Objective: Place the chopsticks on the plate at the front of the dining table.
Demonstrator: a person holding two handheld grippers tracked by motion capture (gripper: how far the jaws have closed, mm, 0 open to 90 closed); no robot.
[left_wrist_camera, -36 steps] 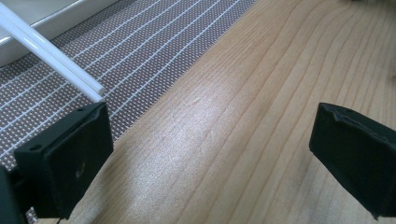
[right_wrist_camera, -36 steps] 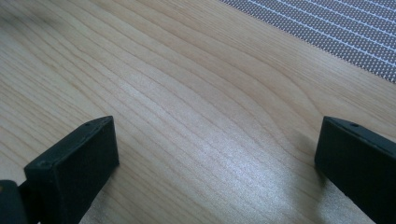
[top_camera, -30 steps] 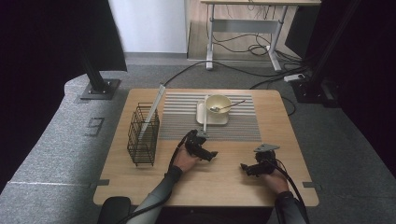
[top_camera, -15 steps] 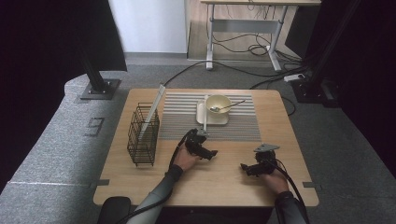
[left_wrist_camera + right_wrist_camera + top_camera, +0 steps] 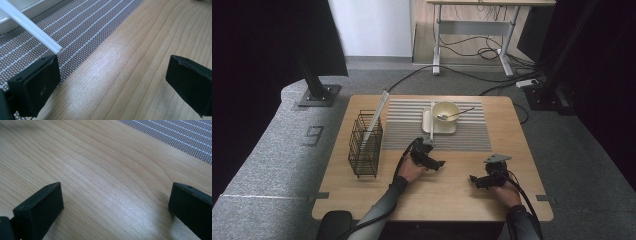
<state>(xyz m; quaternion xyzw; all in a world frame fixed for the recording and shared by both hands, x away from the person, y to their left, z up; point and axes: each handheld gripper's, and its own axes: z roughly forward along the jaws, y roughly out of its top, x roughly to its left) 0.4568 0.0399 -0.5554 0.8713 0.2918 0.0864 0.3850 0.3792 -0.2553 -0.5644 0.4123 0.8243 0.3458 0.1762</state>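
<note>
Claws, left (image 5: 112,82) and right (image 5: 115,207), gape wide over bare table (image 5: 452,200).

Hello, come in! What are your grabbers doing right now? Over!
Left hand-held gripper open, empty, beside white chopsticks on the striped mat. Right hand-held gripper open over bare table. Nothing in the way.

A pair of white chopsticks (image 5: 431,121) lies side by side, running from the square white plate (image 5: 427,121) toward the striped mat's (image 5: 402,131) front edge. Their near tips (image 5: 58,50) hang just above the mat, close beside its border with the bare wooden table (image 5: 452,190), near the middle.
</note>
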